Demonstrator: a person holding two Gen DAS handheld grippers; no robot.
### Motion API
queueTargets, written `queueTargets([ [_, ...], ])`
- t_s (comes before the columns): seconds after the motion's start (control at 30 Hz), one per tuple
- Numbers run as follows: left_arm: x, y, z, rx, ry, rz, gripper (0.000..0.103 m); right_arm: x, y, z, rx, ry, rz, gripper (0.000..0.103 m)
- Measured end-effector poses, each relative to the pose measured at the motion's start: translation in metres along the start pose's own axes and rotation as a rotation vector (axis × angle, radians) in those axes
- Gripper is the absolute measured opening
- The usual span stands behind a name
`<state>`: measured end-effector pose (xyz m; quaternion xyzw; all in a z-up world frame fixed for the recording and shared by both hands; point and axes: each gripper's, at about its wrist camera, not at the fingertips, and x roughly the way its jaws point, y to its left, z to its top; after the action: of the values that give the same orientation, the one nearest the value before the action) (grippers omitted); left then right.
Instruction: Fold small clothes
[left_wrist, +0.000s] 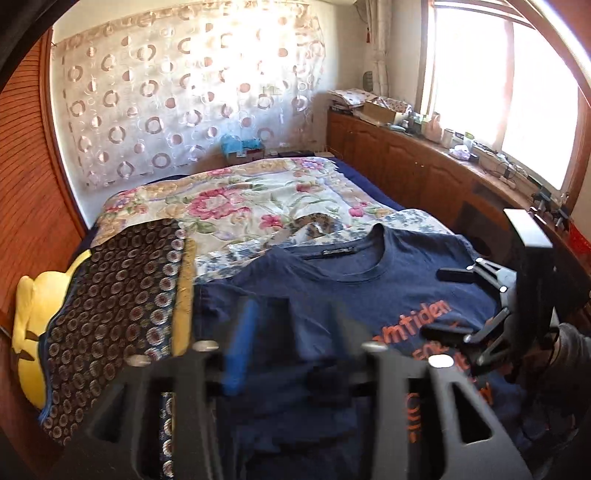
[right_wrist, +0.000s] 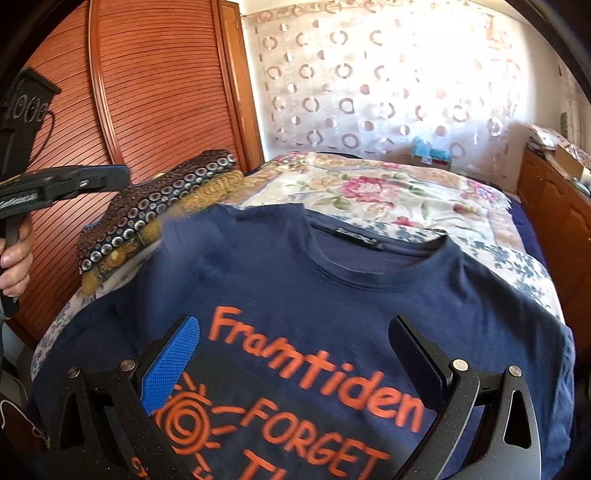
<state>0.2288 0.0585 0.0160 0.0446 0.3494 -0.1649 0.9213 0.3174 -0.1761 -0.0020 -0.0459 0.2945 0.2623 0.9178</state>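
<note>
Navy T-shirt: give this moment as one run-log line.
navy T-shirt: print up on bed, left sleeve folded in | left tool: open, empty, raised | right tool: open, over print

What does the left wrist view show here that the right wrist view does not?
Only the left wrist view shows the yellow plush toy at the bed's edge, the window and the cluttered sill below it. Only the right wrist view shows the shirt's full orange lettering and sun drawing. Both show the navy T-shirt lying front up, the floral bedspread, the folded patterned fabric and the circle-patterned curtain.
</note>
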Motion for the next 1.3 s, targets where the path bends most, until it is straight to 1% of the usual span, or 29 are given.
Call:
queueTargets([
  [0.03,0.001,0.000,-0.002,-0.003,0.008,0.015,0.059,0.001,0.004,0.002,0.001,0.001,-0.002,0.102],
  [0.07,0.001,0.006,-0.006,-0.017,0.019,0.027,0.063,0.002,0.007,0.001,0.001,0.001,-0.005,0.102],
  [0.13,0.002,0.013,-0.016,-0.033,0.026,0.043,0.076,0.004,0.011,0.005,-0.006,0.002,-0.003,0.102],
  [0.2,0.005,0.019,-0.029,-0.044,0.043,0.062,0.079,0.007,0.015,0.009,-0.017,0.001,0.011,0.102],
  [0.23,0.007,0.021,-0.034,-0.050,0.051,0.067,0.080,0.010,0.015,0.012,-0.020,0.002,0.022,0.102],
  [0.3,0.009,0.025,-0.047,-0.066,0.062,0.076,0.080,0.019,0.027,0.016,-0.031,0.018,0.056,0.097],
  [0.33,0.010,0.026,-0.054,-0.070,0.066,0.081,0.081,0.021,0.028,0.017,-0.039,0.023,0.068,0.092],
  [0.37,0.010,0.027,-0.062,-0.073,0.071,0.088,0.082,0.027,0.035,0.020,-0.053,0.030,0.091,0.082],
  [0.4,0.013,0.027,-0.066,-0.074,0.075,0.092,0.082,0.034,0.043,0.023,-0.067,0.037,0.113,0.077],
  [0.47,0.015,0.025,-0.079,-0.075,0.088,0.102,0.082,0.046,0.059,0.028,-0.087,0.053,0.151,0.056],
  [0.5,0.017,0.023,-0.085,-0.074,0.098,0.101,0.082,0.053,0.066,0.030,-0.099,0.062,0.173,0.053],
  [0.53,0.020,0.020,-0.091,-0.074,0.106,0.101,0.082,0.062,0.075,0.033,-0.112,0.074,0.195,0.052],
  [0.6,0.023,0.017,-0.102,-0.077,0.121,0.111,0.082,0.081,0.099,0.035,-0.138,0.110,0.234,0.052],
  [0.67,0.026,0.015,-0.111,-0.075,0.133,0.110,0.082,0.096,0.116,0.034,-0.153,0.143,0.246,0.052],
  [0.73,0.030,0.015,-0.118,-0.080,0.146,0.111,0.082,0.110,0.130,0.032,-0.171,0.174,0.239,0.052],
  [0.77,0.032,0.015,-0.121,-0.084,0.154,0.108,0.082,0.118,0.140,0.028,-0.182,0.192,0.221,0.052],
  [0.83,0.037,0.015,-0.127,-0.093,0.168,0.101,0.082,0.128,0.141,0.029,-0.178,0.200,0.212,0.052],
  [0.87,0.040,0.015,-0.130,-0.095,0.177,0.101,0.082,0.131,0.145,0.028,-0.178,0.200,0.213,0.049],
  [0.9,0.043,0.014,-0.133,-0.094,0.185,0.101,0.082,0.132,0.146,0.028,-0.185,0.199,0.209,0.043],
  [0.97,0.044,0.010,-0.135,-0.076,0.176,0.111,0.082,0.132,0.148,0.031,-0.188,0.192,0.196,0.012],
  [1.0,0.044,0.010,-0.135,-0.080,0.175,0.107,0.082,0.130,0.144,0.036,-0.182,0.185,0.193,0.009],
  [1.03,0.044,0.011,-0.135,-0.083,0.175,0.106,0.082,0.130,0.133,0.046,-0.172,0.173,0.178,0.009],
  [1.13,0.044,0.010,-0.135,-0.083,0.178,0.107,0.085,0.120,0.115,0.048,-0.120,0.144,0.123,0.008],
  [1.27,0.048,0.008,-0.134,-0.078,0.181,0.106,0.087,0.105,0.106,0.041,-0.068,0.137,0.054,0.008],
  [1.3,0.048,0.009,-0.134,-0.079,0.182,0.105,0.089,0.102,0.107,0.041,-0.059,0.137,0.046,0.008],
])
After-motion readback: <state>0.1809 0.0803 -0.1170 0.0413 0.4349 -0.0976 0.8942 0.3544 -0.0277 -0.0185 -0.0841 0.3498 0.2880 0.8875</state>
